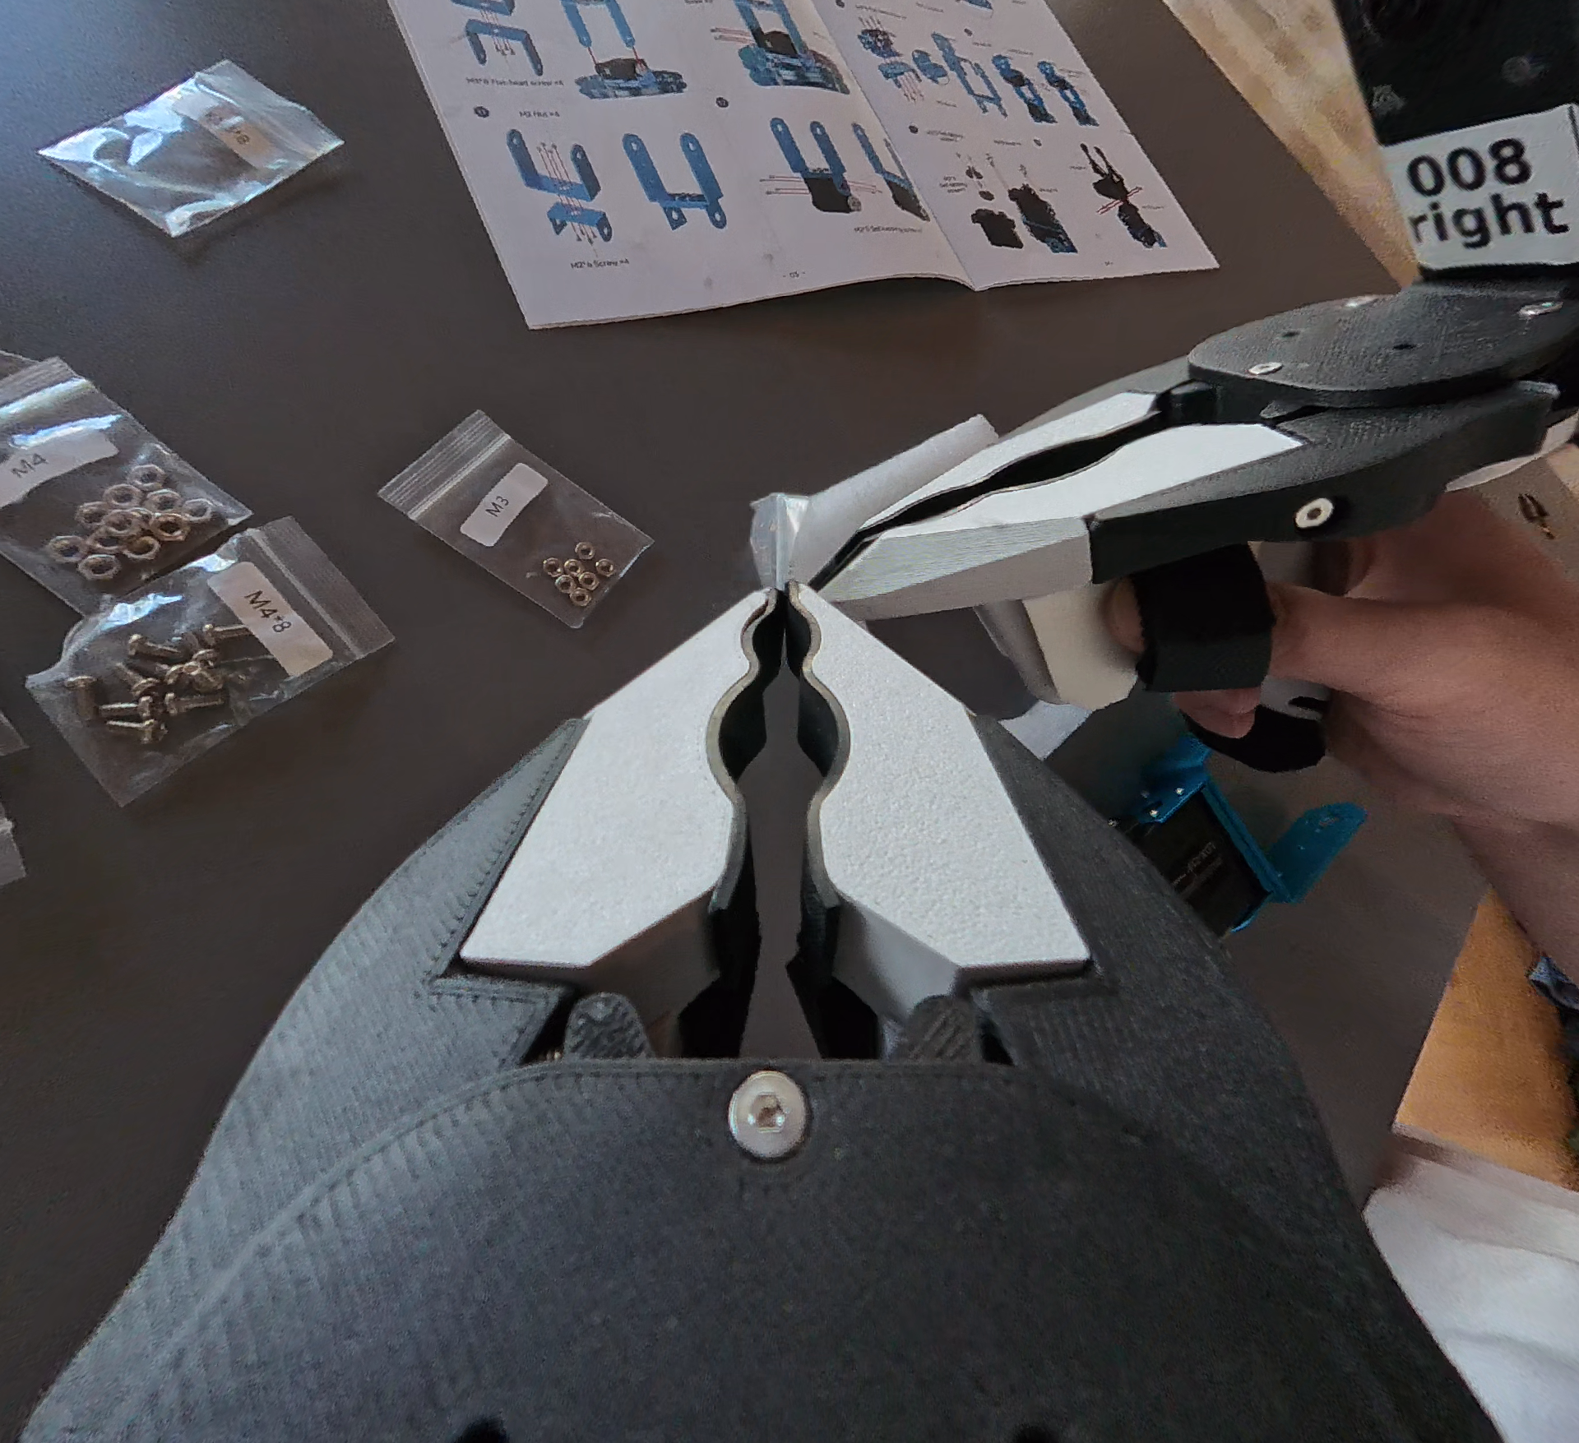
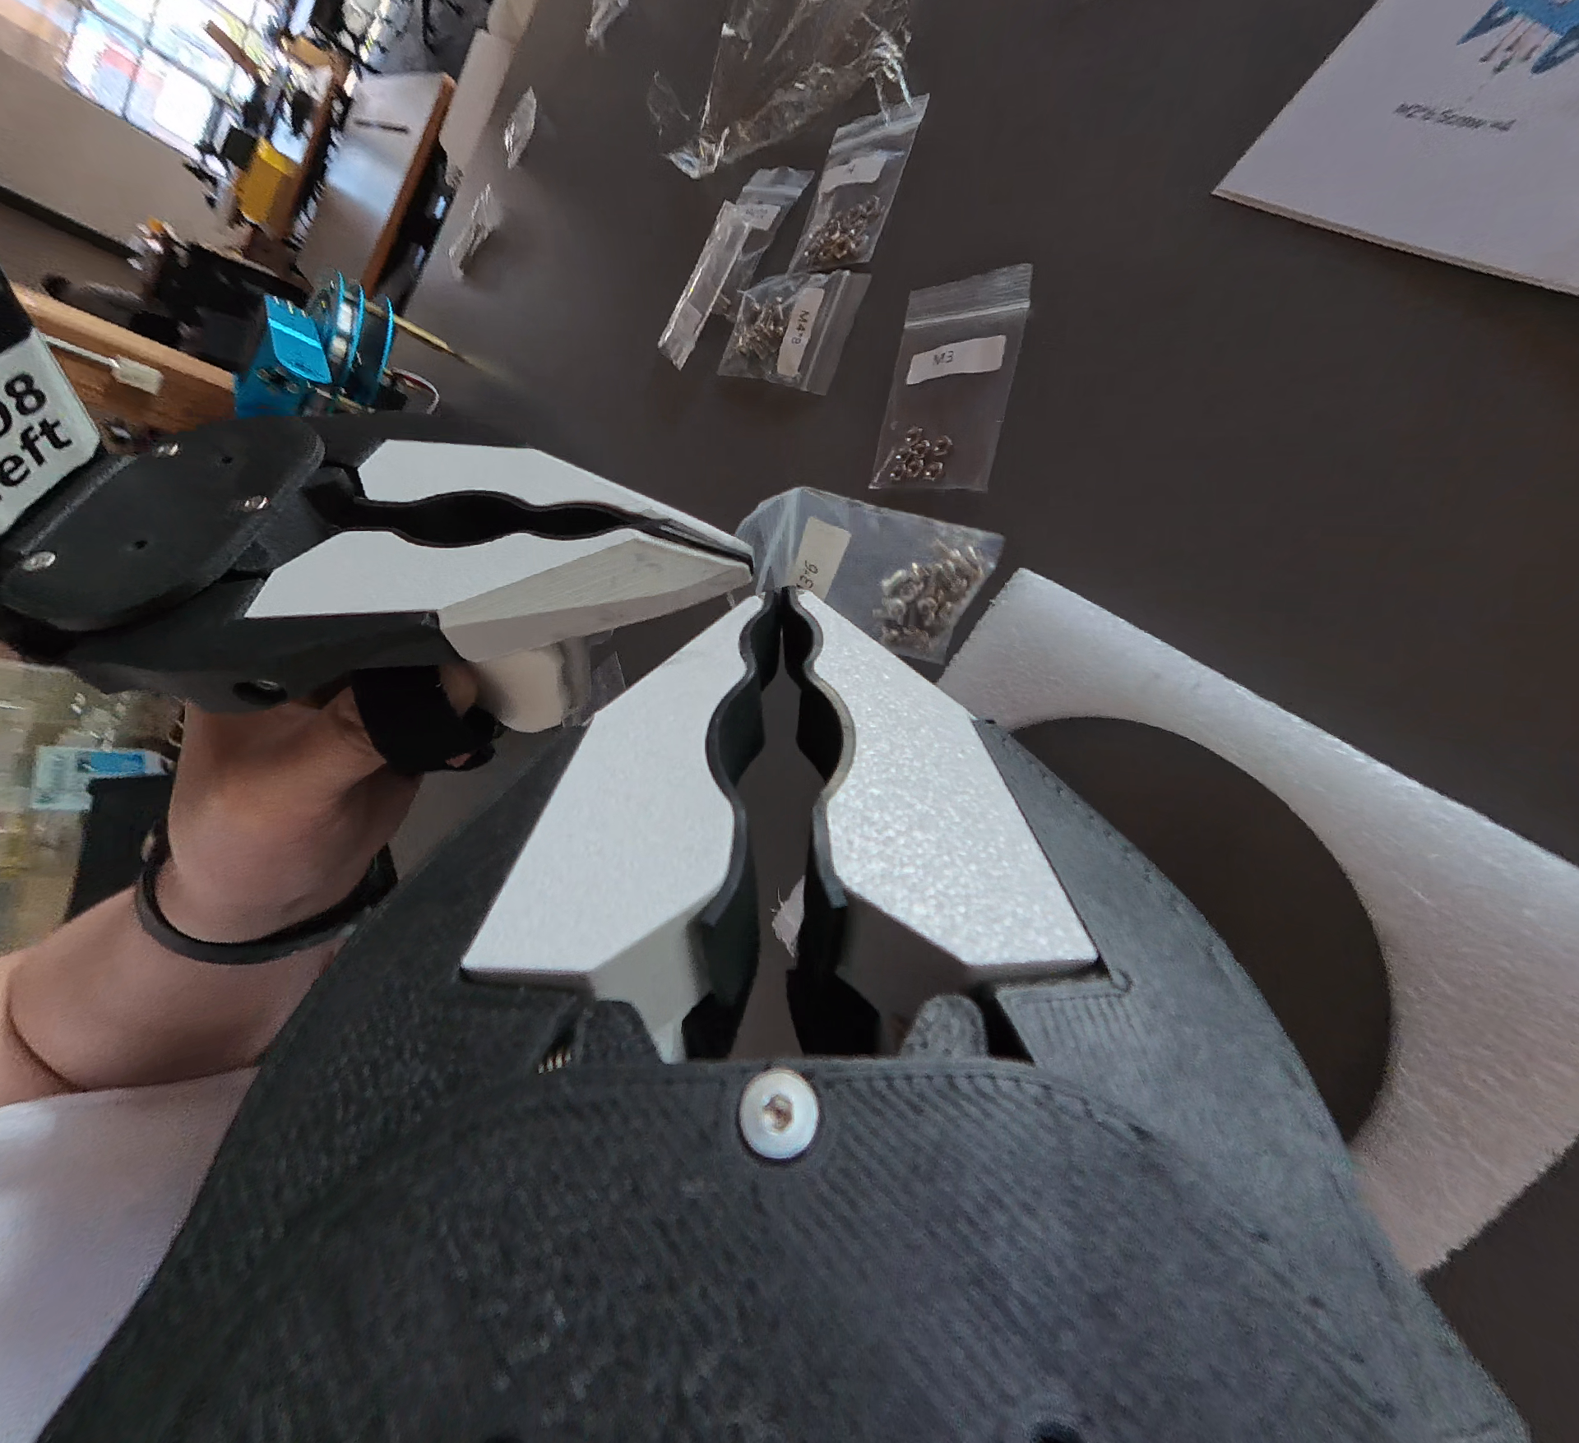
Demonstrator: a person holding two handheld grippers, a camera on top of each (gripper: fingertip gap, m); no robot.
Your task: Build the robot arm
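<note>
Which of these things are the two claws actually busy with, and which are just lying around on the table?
In the claws: left claw, right claw, both pinching one small clear screw bag.
Lying about: open booklet, small nut bag, bolt bag, white foam piece, blue metal assembly.

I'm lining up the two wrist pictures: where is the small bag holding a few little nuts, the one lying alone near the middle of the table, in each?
Left wrist view: the small nut bag lies left of centre, just left of the closed jaws.
Right wrist view: the same bag sits right of centre, above the jaws.
Shared landmark: the open instruction booklet.
</note>
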